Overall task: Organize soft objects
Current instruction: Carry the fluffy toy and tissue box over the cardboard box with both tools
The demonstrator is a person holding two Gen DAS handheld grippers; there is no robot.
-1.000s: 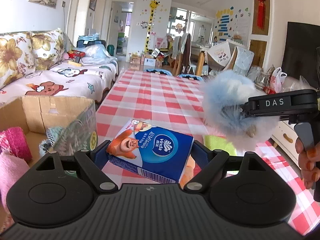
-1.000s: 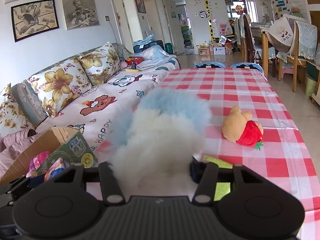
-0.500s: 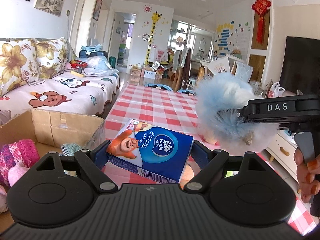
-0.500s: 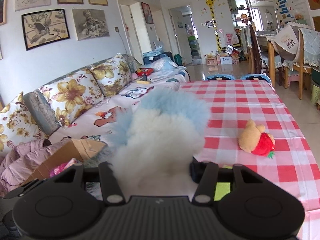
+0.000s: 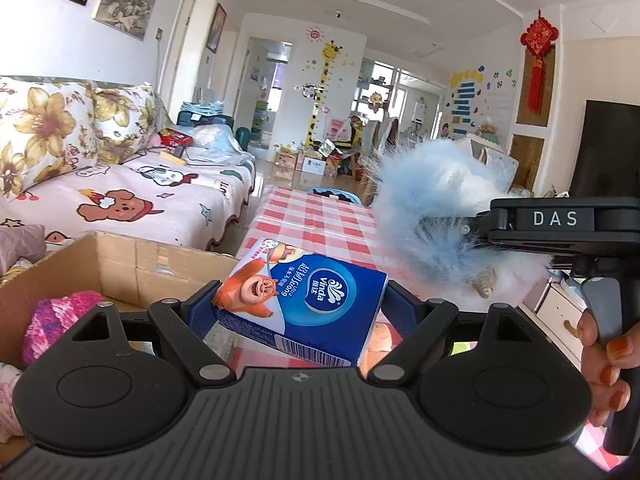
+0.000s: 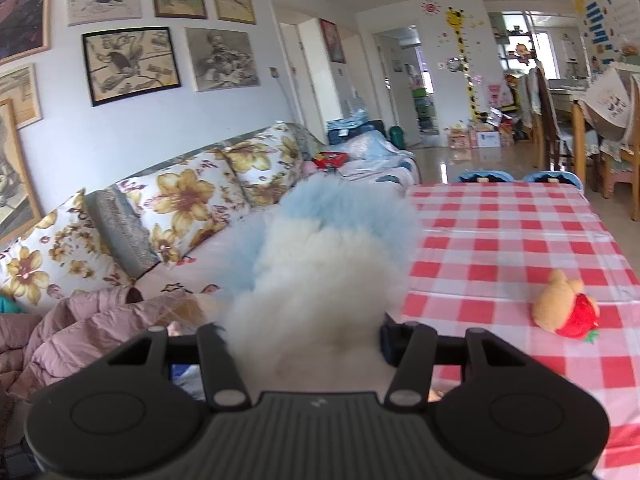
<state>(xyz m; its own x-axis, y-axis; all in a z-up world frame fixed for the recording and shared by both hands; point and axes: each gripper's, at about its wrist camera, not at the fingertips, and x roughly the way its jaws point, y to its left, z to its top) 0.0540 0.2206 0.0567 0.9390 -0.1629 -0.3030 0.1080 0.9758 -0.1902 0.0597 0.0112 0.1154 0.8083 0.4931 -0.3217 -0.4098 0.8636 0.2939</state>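
Note:
My left gripper [image 5: 300, 300] is shut on a blue tissue pack [image 5: 308, 300] with a cartoon bear and holds it in the air, just right of an open cardboard box [image 5: 132, 256]. The box holds a pink knitted item [image 5: 56, 320]. My right gripper [image 6: 308, 332] is shut on a fluffy blue and white toy [image 6: 320, 264] and holds it up; the toy [image 5: 432, 208] and that gripper [image 5: 476, 232] also show at the right of the left wrist view, above the table.
A table with a red checked cloth [image 6: 500, 232] stretches ahead, with a small bear toy in red [image 6: 566, 312] on it. A sofa with flowered cushions [image 6: 180, 200] runs along the left. A pink jacket [image 6: 80, 336] lies near the box. Chairs [image 6: 560, 140] stand far right.
Both grippers have risen and moved left with their loads. The box now lies lower in the left wrist view, and the bear toy has slid right in the right wrist view.

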